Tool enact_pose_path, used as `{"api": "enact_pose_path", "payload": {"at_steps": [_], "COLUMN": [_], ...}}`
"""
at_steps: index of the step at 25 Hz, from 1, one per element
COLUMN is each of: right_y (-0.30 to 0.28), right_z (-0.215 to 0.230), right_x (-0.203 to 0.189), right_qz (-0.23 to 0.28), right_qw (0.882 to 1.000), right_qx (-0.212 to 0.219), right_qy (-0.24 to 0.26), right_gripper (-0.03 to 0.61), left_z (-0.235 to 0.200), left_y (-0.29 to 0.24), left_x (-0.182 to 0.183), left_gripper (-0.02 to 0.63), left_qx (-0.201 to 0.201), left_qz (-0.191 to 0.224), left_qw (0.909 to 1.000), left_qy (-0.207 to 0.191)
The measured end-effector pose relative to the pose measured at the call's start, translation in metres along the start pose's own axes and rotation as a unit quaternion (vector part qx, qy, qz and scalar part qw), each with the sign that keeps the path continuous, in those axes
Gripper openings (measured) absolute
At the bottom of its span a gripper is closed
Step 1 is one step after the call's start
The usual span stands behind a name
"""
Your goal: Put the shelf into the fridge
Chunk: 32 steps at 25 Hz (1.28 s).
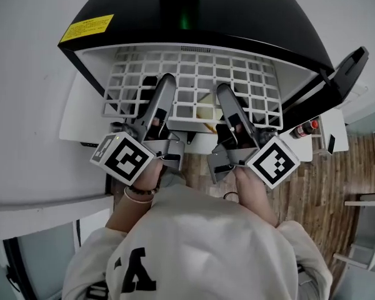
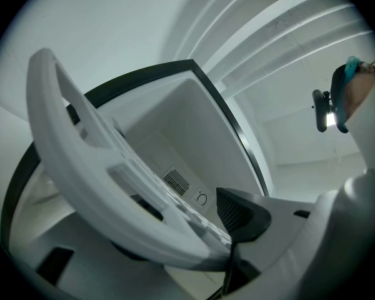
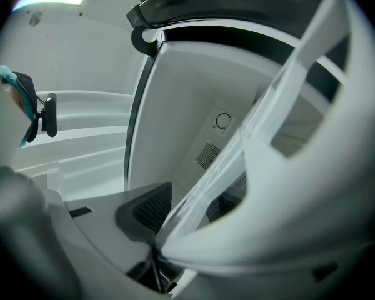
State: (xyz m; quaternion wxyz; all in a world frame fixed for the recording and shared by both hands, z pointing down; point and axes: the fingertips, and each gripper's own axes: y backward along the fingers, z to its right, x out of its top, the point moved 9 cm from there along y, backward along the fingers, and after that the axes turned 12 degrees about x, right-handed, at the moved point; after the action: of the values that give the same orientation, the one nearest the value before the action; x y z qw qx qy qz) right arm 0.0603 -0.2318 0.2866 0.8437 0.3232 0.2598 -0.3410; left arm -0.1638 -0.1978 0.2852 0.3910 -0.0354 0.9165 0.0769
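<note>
By my reading the job is sitting near its midpoint: the shelf [image 1: 194,83] is already lying partway in the mouth of the fridge [image 1: 250,24]. Its far portion is tucking under the black top, while its near strip is jutting out past the front edge toward the person. At the left, the left gripper [image 1: 164,87] is clenching that near strip, with one jaw lying over the grid and the other under it. Its own view is showing the thick white rim running between the dark pad and the lower jaw. In the middle, the shelf is showing as a white plastic grid of square openings inside a heavy rounded rim. It is looking stiff and light, and is spanning nearly the whole width of the opening, with its left front corner poking clear of the left wall. Further right, the right gripper [image 1: 224,91] is grasping the same near edge in the same way, the rim pressing against its dark pad. At the far right the door [image 1: 337,80] is standing wide open, so nothing is blocking the way in. What is remaining, I judge, is sliding the shelf fully back until its near rim is sitting inside the front edge, then letting both jaws go. Whether its sides are riding on the wall ledges I cannot tell.
</note>
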Motion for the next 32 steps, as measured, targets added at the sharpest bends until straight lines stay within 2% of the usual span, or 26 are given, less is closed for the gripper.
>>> {"api": "enact_pose_path", "payload": {"at_steps": [5,32], "right_y": [-0.0042,-0.0046], "right_z": [-0.0025,-0.0041], "right_x": [-0.0021,-0.0012], "right_qz": [0.005,0.001], "right_qw": [1.000,1.000], "right_qx": [0.004,-0.001], "right_qy": [-0.013,-0.010], "right_gripper": [0.166,0.166], "left_z": [-0.0006,-0.0007], "left_y": [0.0037,0.0043], "left_x": [0.0044,0.0049], "left_gripper": [0.259,0.265], "left_qx": [0.004,0.003], "left_qz": [0.007,0.006], "left_qw": [0.9999,0.9999], "left_qy": [0.009,0.016]}}
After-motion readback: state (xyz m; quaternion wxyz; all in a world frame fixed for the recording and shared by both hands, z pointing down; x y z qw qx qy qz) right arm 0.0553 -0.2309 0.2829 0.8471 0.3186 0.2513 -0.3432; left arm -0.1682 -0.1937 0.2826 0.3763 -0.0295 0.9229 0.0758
